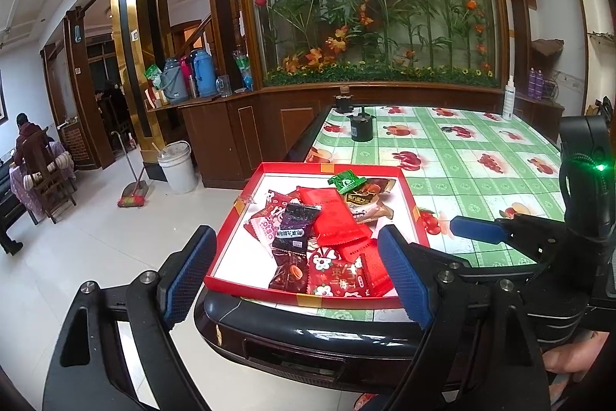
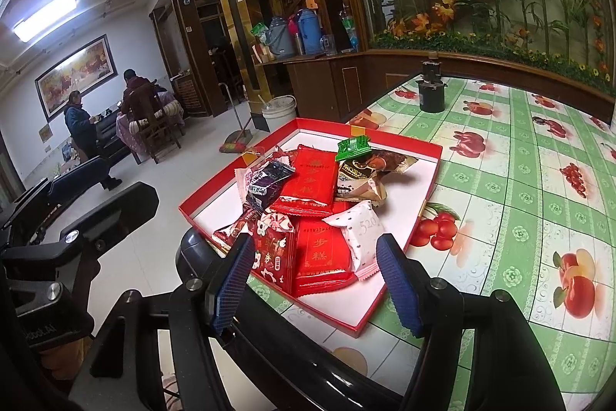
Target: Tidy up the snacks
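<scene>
A shallow red tray (image 1: pixel 331 167) (image 2: pixel 385 135) sits at the near corner of the table and holds several wrapped snacks in a loose pile. Among them are flat red packets (image 1: pixel 335 218) (image 2: pixel 312 180), a purple packet (image 1: pixel 296 218) (image 2: pixel 269 180), a small green one (image 1: pixel 346 180) (image 2: pixel 352 147), a brown packet (image 1: pixel 365 199) and a white dotted one (image 2: pixel 362 234). My left gripper (image 1: pixel 296 276) hovers open before the tray's near edge, holding nothing. My right gripper (image 2: pixel 315 284) is open too, just short of the near red packet (image 2: pixel 323 253); one of its blue fingers (image 1: pixel 477 230) shows right of the tray.
The table has a green fruit-print cloth (image 1: pixel 462 156) and a black rounded edge (image 1: pixel 308 330). A black jar (image 1: pixel 362 128) (image 2: pixel 431 95) stands beyond the tray, a white spray bottle (image 1: pixel 509 99) at the far right. On the floor to the left are a bucket (image 1: pixel 177 166) and a broom; people sit far off.
</scene>
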`<state>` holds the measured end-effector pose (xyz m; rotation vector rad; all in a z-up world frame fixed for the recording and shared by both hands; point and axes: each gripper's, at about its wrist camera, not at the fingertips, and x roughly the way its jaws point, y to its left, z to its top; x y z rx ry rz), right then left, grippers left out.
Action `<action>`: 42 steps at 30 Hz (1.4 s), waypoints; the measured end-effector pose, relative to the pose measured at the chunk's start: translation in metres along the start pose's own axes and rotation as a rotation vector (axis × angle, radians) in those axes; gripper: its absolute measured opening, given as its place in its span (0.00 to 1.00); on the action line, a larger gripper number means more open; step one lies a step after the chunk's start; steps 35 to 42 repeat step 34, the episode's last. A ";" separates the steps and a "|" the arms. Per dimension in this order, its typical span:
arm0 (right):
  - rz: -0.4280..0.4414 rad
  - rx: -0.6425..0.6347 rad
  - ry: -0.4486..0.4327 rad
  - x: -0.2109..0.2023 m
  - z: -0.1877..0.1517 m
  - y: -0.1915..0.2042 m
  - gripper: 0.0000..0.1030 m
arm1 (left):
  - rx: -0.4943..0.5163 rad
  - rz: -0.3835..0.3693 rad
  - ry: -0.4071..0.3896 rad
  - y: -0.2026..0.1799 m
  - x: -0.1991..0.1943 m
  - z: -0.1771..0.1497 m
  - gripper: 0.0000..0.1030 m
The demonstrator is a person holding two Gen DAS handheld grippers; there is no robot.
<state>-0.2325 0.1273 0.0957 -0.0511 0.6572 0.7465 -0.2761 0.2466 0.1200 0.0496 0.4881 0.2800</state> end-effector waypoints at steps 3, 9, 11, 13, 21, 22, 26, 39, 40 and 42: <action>0.000 -0.001 0.001 0.001 0.000 0.000 0.66 | -0.001 -0.007 0.006 -0.001 0.001 -0.001 0.84; -0.001 -0.003 0.004 0.001 0.000 0.001 0.66 | -0.003 -0.005 0.016 -0.001 0.002 -0.002 0.84; 0.001 -0.001 0.003 0.000 0.000 0.001 0.66 | -0.003 -0.007 0.017 -0.001 0.002 -0.002 0.84; -0.001 -0.002 0.004 0.001 0.000 0.001 0.66 | -0.003 -0.008 0.018 -0.001 0.001 -0.002 0.84; -0.001 -0.001 0.006 0.002 -0.001 0.003 0.66 | -0.007 -0.016 0.022 -0.001 0.002 -0.004 0.84; 0.000 -0.001 0.007 0.002 -0.001 0.003 0.66 | -0.006 -0.016 0.022 -0.001 0.002 -0.004 0.84; 0.000 -0.001 0.007 0.002 -0.001 0.004 0.66 | -0.007 -0.016 0.022 -0.001 0.002 -0.004 0.84; 0.008 0.007 0.013 0.006 -0.005 0.006 0.66 | -0.005 -0.023 0.011 -0.003 0.001 -0.006 0.84; 0.008 0.007 0.013 0.006 -0.005 0.006 0.66 | -0.005 -0.023 0.011 -0.003 0.001 -0.006 0.84; 0.008 0.007 0.013 0.006 -0.005 0.006 0.66 | -0.005 -0.023 0.011 -0.003 0.001 -0.006 0.84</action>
